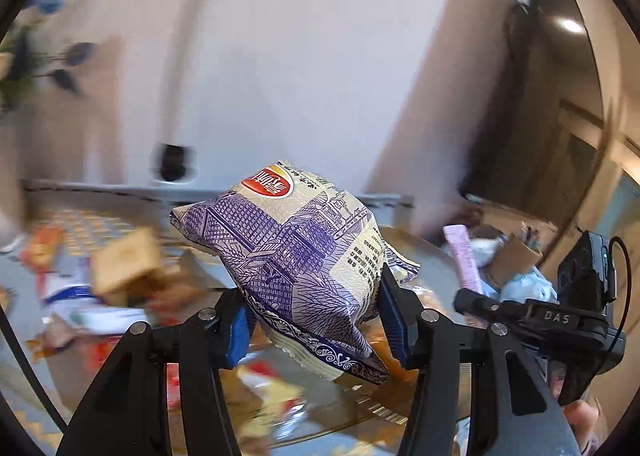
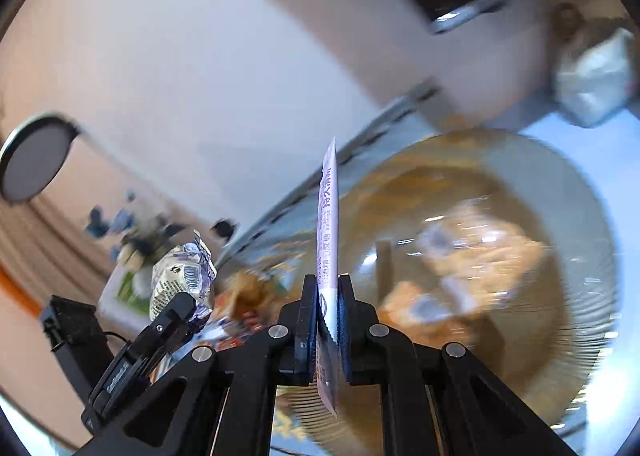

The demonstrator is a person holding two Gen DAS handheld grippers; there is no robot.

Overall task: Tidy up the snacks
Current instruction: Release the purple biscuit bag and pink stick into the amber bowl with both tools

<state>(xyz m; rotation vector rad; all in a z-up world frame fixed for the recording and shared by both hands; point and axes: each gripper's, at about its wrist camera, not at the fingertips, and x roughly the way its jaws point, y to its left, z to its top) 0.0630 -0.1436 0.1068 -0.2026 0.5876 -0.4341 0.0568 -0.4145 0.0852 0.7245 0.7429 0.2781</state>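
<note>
The puffy purple-and-cream snack bag (image 1: 308, 256) is held clamped in the left gripper (image 1: 316, 320) above the cluttered worktop (image 1: 120, 224), the thin pink sachet (image 2: 328, 224) pinched in the right gripper (image 2: 327, 320); both should be carried gently and released only over clear spots.

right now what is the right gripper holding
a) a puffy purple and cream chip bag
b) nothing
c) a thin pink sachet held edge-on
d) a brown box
c: in the right wrist view the right gripper has its jaws shut on a thin pink sachet standing upright; the puffy chip bag sits in the left gripper.
</note>
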